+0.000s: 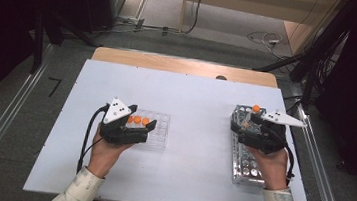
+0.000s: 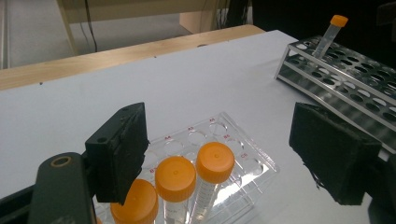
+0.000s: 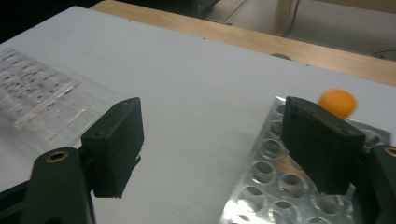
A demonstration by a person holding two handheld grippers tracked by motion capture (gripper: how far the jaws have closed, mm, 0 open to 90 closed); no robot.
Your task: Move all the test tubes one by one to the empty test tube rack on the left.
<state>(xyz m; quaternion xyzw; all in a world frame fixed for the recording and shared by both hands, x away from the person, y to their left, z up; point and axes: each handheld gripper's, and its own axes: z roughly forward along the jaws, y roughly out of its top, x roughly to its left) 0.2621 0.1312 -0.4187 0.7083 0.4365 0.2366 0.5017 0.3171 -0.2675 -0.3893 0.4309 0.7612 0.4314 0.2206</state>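
Observation:
A clear plastic rack [image 1: 159, 131] lies left of the table's centre with three orange-capped tubes [image 1: 137, 120] standing in it. My left gripper [image 1: 140, 122] hovers at its left end, open. In the left gripper view the caps [image 2: 175, 172] sit low between the jaws of the left gripper [image 2: 226, 144], nearer the left pad [image 2: 122, 151], and neither pad presses on them. A metal rack [image 1: 246, 160] lies at the right with one orange-capped tube [image 1: 256, 108] at its far end. My right gripper [image 1: 246, 126] is over that rack, open and holding nothing, with the blurred cap [image 3: 337, 102] beyond its right pad [image 3: 322, 144].
The white board [image 1: 202, 98] covers a wooden table whose far edge [image 1: 185, 65] shows. A bare stretch of board separates the two racks. Cables, dark stands and floor rails surround the table. The metal rack [image 2: 345, 79] has many vacant holes.

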